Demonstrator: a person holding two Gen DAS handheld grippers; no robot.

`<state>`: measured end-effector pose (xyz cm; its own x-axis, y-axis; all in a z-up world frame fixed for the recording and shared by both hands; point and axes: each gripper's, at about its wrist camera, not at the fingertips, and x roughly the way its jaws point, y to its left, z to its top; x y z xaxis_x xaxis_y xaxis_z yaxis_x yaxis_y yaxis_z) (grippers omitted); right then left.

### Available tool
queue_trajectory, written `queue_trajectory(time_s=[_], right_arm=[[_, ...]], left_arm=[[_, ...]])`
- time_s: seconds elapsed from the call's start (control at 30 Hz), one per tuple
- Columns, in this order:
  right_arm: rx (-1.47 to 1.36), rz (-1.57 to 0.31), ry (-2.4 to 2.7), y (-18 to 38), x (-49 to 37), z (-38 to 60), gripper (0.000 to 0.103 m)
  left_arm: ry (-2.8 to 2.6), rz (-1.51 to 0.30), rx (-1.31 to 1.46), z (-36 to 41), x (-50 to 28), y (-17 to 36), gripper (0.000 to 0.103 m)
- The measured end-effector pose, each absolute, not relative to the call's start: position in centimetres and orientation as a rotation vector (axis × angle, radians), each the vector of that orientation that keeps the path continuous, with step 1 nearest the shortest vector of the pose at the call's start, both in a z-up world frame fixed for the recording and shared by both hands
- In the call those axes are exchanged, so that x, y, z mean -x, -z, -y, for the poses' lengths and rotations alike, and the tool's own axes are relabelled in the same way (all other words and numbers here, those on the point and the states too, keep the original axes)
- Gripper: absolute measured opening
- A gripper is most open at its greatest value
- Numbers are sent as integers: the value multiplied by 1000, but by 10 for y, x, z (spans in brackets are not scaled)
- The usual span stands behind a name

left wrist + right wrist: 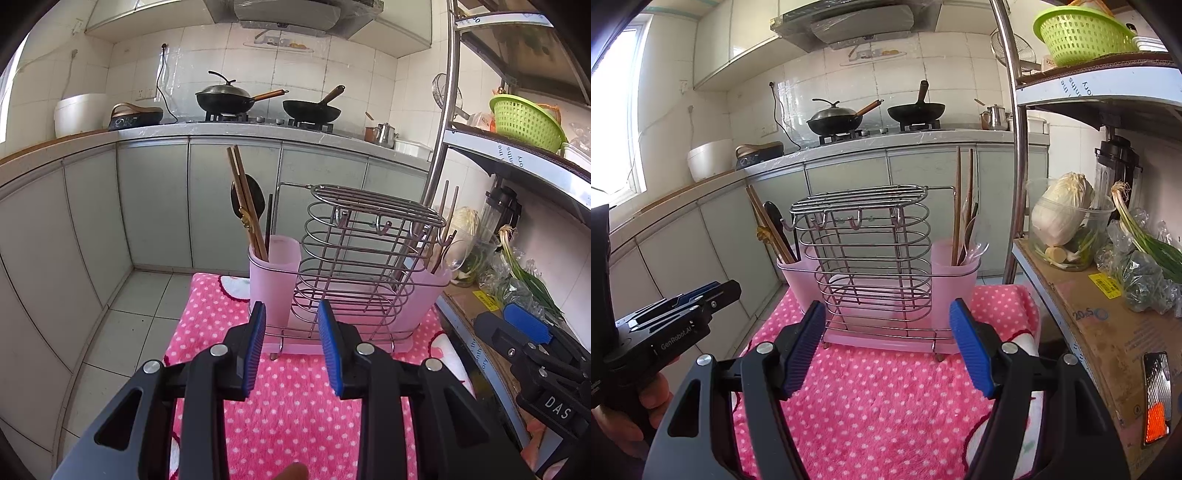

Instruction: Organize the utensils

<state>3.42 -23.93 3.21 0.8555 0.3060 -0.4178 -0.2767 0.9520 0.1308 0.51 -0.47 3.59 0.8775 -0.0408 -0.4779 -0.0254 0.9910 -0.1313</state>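
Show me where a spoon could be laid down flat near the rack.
Free: the pink dotted towel in front of the wire rack, between both hand-held grippers. Crowded: the left pink cup holds chopsticks and a ladle, the right pink cup more utensils; the cardboard shelf carries cabbage and scallions.

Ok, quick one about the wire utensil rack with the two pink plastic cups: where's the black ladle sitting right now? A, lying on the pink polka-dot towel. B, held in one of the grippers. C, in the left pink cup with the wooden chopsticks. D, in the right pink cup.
C: the black ladle stands in the left pink plastic cup beside the wooden chopsticks; both grippers are open and empty.
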Motion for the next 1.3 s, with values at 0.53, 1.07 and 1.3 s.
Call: queue_trajectory(time_s=[0.53, 1.07, 1.3], right_arm=[[-63, -450, -311, -32, -33, 238, 70], [-68, -450, -310, -31, -32, 239, 70], [-68, -448, -312, -31, -31, 239, 70]], left_arm=[[3, -496, 125, 5, 1, -39, 28], [6, -503, 116, 8, 1, -37, 28], [5, -504, 115, 8, 2, -36, 28]])
